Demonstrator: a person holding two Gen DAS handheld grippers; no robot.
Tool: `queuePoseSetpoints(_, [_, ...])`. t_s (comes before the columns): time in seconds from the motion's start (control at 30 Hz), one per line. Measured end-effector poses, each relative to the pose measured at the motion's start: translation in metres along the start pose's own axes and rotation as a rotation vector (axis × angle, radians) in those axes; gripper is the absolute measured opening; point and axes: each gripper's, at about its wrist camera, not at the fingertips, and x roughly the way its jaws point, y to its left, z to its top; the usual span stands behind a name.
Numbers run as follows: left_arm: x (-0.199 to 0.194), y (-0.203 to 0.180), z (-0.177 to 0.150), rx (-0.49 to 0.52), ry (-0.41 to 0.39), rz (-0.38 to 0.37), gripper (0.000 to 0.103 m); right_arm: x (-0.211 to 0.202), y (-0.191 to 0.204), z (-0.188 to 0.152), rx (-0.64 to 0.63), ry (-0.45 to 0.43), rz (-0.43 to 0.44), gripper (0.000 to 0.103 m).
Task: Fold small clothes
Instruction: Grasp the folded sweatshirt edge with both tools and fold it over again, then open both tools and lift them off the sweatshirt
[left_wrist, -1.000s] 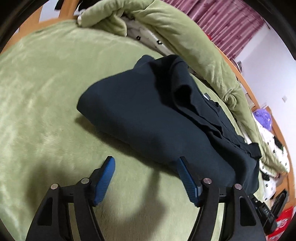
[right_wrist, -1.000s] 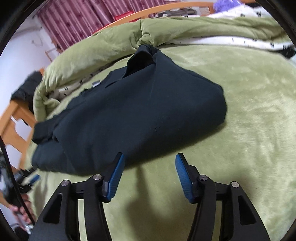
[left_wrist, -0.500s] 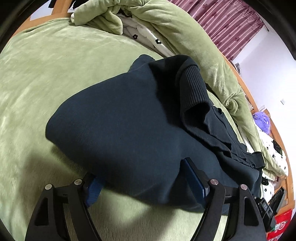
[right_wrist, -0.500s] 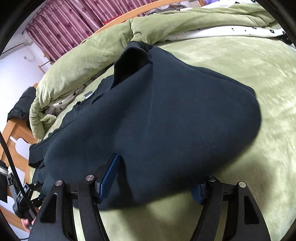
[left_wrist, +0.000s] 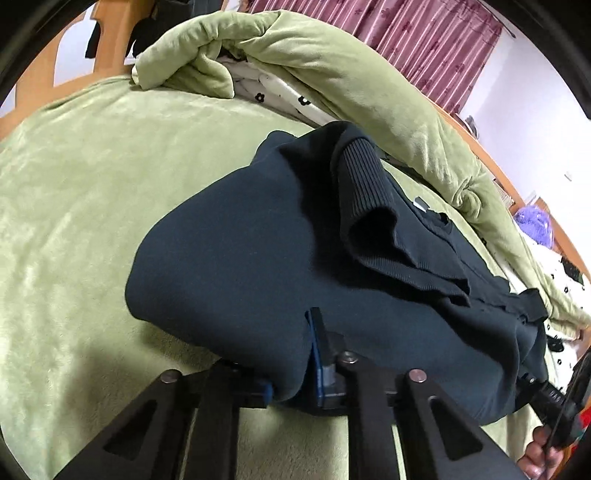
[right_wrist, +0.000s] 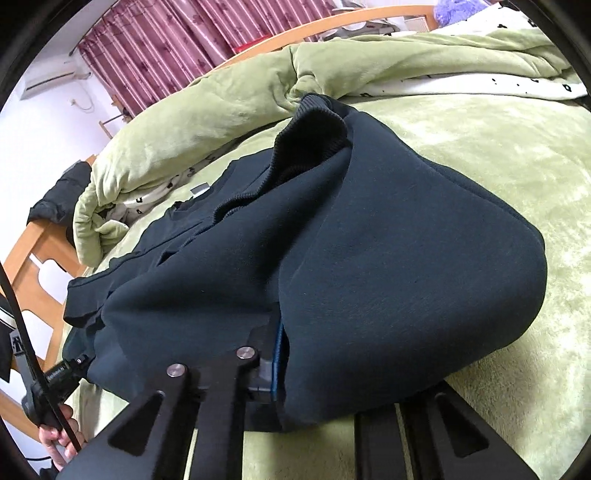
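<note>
A bed (left_wrist: 81, 206) covered by a plush light-green blanket (right_wrist: 517, 177) carries everything here. Its wooden frame (left_wrist: 40, 77) shows at the far edges in both wrist views. On the blanket lies a dark navy sweater (left_wrist: 240, 258), folded over into a thick bundle, with a ribbed cuff (left_wrist: 365, 184) turned up on top and a small pale label (right_wrist: 199, 190) near the neck. Along the far side of the bed a green quilt (left_wrist: 354, 85) lies bunched in a long roll, touching the sweater's far edge. Under the quilt a white sheet with black flower prints (left_wrist: 280, 96) peeks out.
</note>
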Motion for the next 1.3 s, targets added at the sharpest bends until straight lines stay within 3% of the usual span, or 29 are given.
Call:
queuePoseSetpoints(0.37, [-0.037,0.000,-0.029,0.054,-0.018,0.026,0.012,-0.038,-0.006,-0.021,0.005,0.010,0.027,0.012])
queuePoseSetpoints(0.7, [-0.091,0.017,-0.073,0.019,-0.008,-0.002,0.012,-0.100,-0.014,-0.072,0.004,0.016,0.028,0.012])
queuePoseSetpoints(1.03, [-0.130,0.023,-0.114,0.047,-0.003,-0.005,0.013,-0.148,-0.021,-0.118,-0.018,0.015,0.000,0.012])
queuePoseSetpoints(1.3, [-0.149,0.026,-0.122,0.055,0.015,0.042,0.021,-0.168,-0.025,-0.134,-0.014,0.036,-0.068,0.026])
